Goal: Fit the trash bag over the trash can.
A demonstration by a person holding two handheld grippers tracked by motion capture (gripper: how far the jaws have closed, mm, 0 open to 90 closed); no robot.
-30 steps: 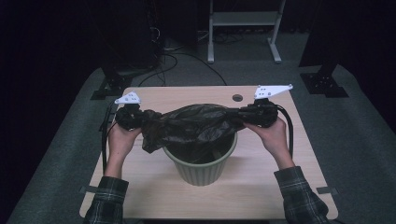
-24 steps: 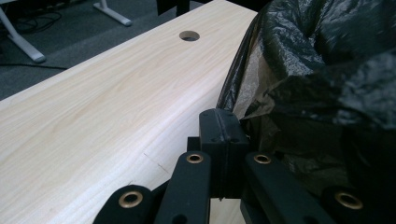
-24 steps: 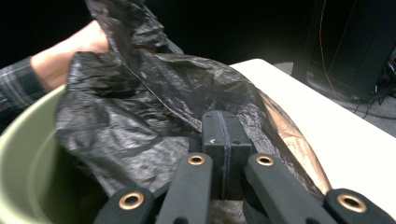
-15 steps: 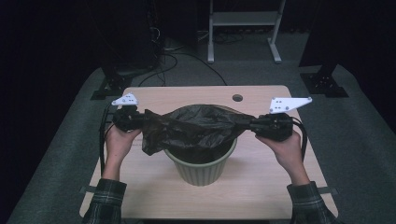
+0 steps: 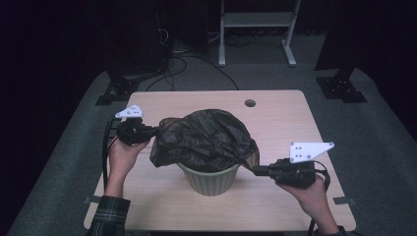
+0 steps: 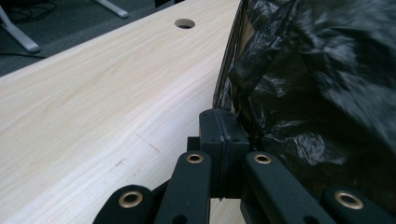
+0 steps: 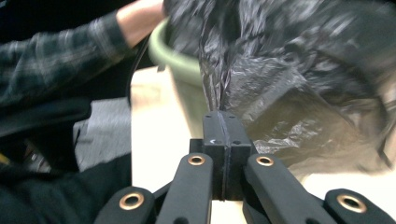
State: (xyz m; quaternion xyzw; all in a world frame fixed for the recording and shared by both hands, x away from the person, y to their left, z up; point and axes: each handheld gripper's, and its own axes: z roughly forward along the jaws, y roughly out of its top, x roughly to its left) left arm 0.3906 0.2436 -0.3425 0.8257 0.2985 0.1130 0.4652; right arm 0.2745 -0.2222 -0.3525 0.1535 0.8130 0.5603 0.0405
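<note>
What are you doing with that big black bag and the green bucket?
A person is fitting a black bin bag over a green bin on the wooden table. The left gripper pinches the bag's edge on one side, and the right gripper pinches it low by the rim. The bag lies bunched over the bin's top, not tucked in yet.

Pale wooden table [image 5: 162, 196], rectangular with rounded corners, grain running across its width. Near the far edge, right of centre, a small round hole [image 5: 250, 103] in the top; seen again in the left gripper view [image 6: 185, 23]. Standing directly on the table, near the front middle: a light green bin [image 5: 209, 179], upright, its mouth covered by a crumpled black bag [image 5: 206, 137]. Under the table, grey carpet [image 5: 383, 147], with black cables trailing across it at the back.
</note>
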